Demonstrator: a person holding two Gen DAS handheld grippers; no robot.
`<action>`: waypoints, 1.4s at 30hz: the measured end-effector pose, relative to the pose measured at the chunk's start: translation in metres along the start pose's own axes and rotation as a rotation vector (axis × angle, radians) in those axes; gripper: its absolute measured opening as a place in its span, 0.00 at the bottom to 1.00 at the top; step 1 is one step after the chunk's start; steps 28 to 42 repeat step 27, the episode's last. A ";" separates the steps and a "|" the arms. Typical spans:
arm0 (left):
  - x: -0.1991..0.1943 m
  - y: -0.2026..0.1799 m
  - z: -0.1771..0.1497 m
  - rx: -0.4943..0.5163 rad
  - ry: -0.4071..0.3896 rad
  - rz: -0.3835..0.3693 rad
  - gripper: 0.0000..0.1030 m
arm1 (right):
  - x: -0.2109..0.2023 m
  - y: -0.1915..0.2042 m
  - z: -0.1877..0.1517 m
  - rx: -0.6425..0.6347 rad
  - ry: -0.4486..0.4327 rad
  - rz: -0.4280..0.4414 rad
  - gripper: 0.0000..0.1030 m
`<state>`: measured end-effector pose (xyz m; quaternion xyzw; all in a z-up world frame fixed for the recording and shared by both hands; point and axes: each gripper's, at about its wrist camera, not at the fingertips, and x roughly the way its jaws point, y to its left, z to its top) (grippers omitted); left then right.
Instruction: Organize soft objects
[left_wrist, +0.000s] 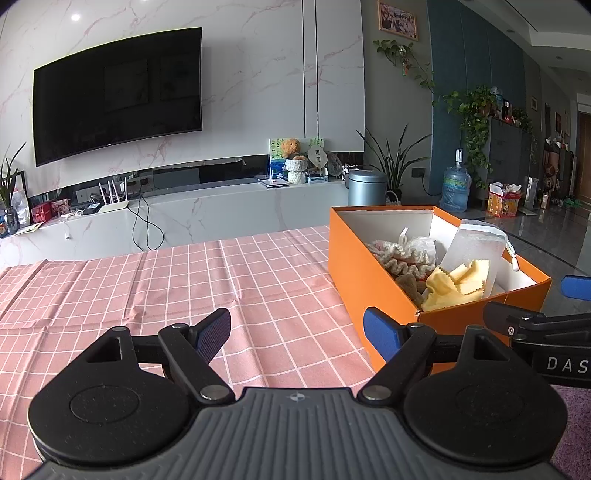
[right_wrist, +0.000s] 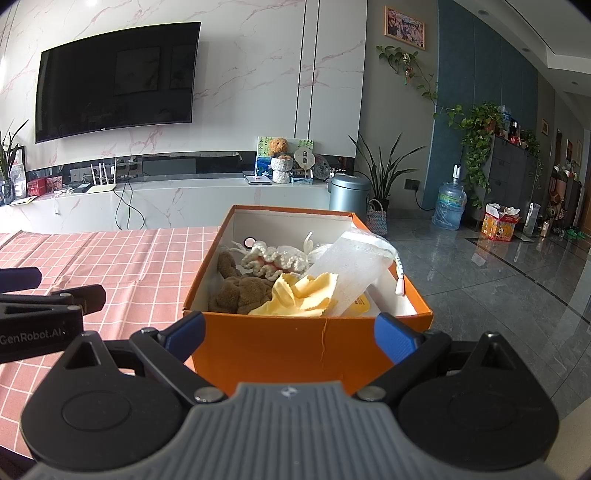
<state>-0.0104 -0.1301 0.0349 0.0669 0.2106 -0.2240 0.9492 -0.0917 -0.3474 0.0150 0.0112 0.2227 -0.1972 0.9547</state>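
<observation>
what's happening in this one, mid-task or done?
A person holds two handheld grippers, both open and empty. The left gripper hovers over the pink checked tablecloth; the right gripper faces the near end of the open orange cardboard box. Inside the box are a brown plush toy, a cream crocheted piece, a yellow pinked-edge cloth and a clear bubble-wrap pouch. No soft item is visible on the cloth, so it looks near finished.
</observation>
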 end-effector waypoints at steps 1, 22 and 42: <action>0.000 0.000 0.000 -0.001 0.000 0.000 0.93 | 0.000 0.000 0.000 0.000 0.000 0.000 0.94; -0.001 -0.001 -0.002 -0.003 0.000 -0.006 0.93 | 0.004 -0.004 -0.002 0.001 0.011 0.008 0.94; -0.003 -0.002 -0.004 -0.005 -0.008 -0.009 0.93 | 0.004 -0.004 -0.002 0.001 0.012 0.007 0.94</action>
